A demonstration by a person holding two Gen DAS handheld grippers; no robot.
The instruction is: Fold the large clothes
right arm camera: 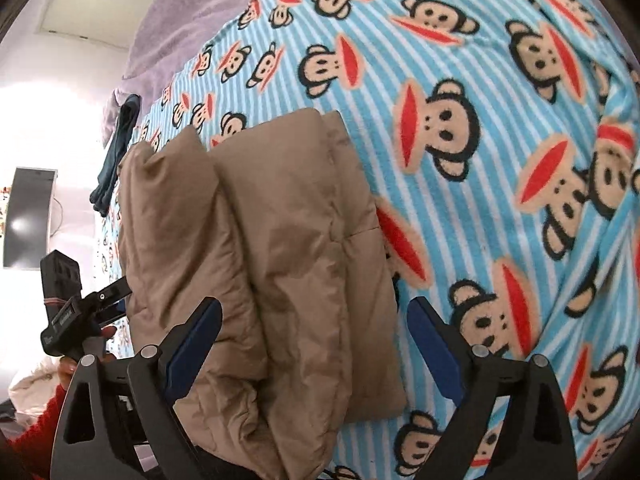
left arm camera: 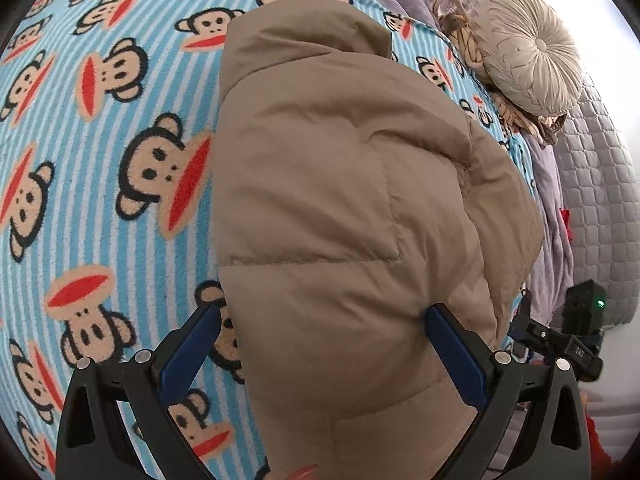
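Note:
A tan padded jacket lies folded into a thick bundle on a blue striped monkey-print blanket. My left gripper is open, its blue fingers spread on either side of the jacket's near end. In the right wrist view the jacket shows as stacked puffy layers. My right gripper is open too, its fingers straddling the bundle's near end. The other gripper shows at the right edge of the left wrist view and at the left edge of the right wrist view.
A round cream pleated cushion and a braided knot pillow lie at the bed's far right, beside a lilac blanket. A dark garment lies at the blanket's far edge. A monitor stands against the wall.

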